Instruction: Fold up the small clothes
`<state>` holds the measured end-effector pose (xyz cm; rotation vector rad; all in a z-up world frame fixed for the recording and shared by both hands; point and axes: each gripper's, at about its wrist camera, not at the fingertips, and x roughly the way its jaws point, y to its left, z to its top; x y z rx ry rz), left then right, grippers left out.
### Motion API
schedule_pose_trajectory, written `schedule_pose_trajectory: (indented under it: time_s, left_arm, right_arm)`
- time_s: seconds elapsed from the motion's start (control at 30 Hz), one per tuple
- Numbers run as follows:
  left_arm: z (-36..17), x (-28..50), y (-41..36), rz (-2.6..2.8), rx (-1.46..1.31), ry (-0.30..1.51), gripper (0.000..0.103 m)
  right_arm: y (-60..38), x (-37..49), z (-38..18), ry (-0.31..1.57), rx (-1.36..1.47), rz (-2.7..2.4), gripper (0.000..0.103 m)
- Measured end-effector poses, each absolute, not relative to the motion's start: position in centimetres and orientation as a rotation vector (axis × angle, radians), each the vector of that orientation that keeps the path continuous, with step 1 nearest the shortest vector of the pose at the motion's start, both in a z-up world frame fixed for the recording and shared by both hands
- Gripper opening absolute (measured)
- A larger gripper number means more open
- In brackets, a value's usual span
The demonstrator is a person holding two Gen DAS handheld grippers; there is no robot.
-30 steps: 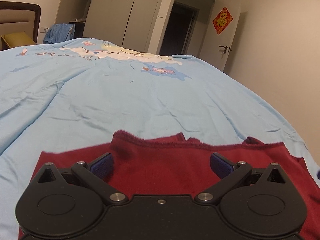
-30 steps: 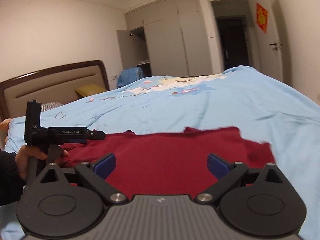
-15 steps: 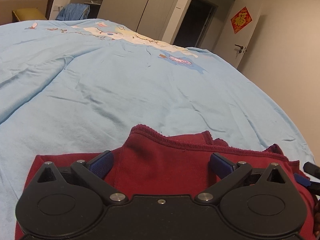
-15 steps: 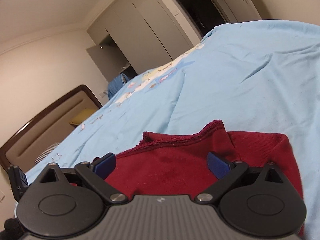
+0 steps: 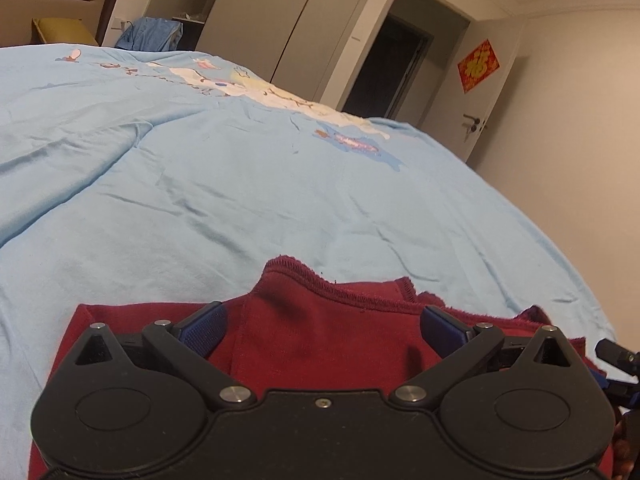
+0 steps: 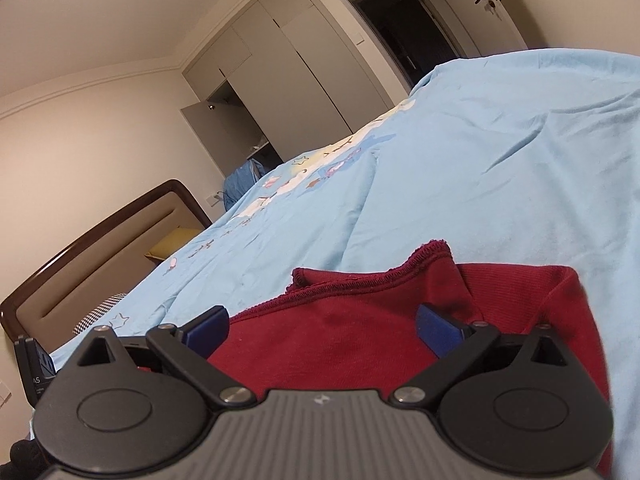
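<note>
A dark red garment is lying on a light blue bedspread, close under both cameras, at the near edge of the bed. Its cloth is sitting in folded layers: in the left wrist view a stitched hem is rising to a small peak at the far side, with a flatter layer spreading out to the left beneath it. In the right wrist view the same garment is showing that ribbed hem curling up into a point, and a smooth fold is running down its right side.

The left gripper is hovering low over the cloth with its blue-padded fingers spread wide, nothing between them (whether the pads are touching the fabric cannot be told). The right gripper is standing likewise wide apart, its blue pads straddling the red cloth without pinching it. A bit of the right tool is poking in at the right edge of the left view, and part of the left tool at the lower left edge of the right view.

Farther out, the bedspread is carrying a cartoon print near its far end. Beyond it are standing pale wardrobe doors, a dark doorway, a white door with a red paper decoration, and a brown padded headboard with a yellow pillow.
</note>
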<state>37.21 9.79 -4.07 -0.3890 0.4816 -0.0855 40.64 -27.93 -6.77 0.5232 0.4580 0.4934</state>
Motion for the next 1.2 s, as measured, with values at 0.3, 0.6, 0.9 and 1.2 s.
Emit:
schedule_pose_trajectory:
  time_s: [0.3,0.6,0.9,1.2]
  left_arm:
    - [0.7,29.8,9.5,-0.007,-0.373,0.407,0.102]
    - [1.9,19.8,9.0,0.17,-0.25,0.423,0.102]
    - [-2.7,16.3,10.4,0.128,-0.432,0.522,0.102]
    - [-3.0,15.3,8.4,0.036,-0.447,0.504,0.102]
  right_arm:
    - [-24.5,35.5,-3.1,0.47,0.35,0.43,0.103]
    - [-17.2,26.2,-2.1,0.328,0.028,0.312,0.103]
    - [-15.4,23.1,-5.1,0.278,-0.017,0.242,0.103]
    - [-15.6,23.0,-7.6,0.306,0.008,0.259,0.103]
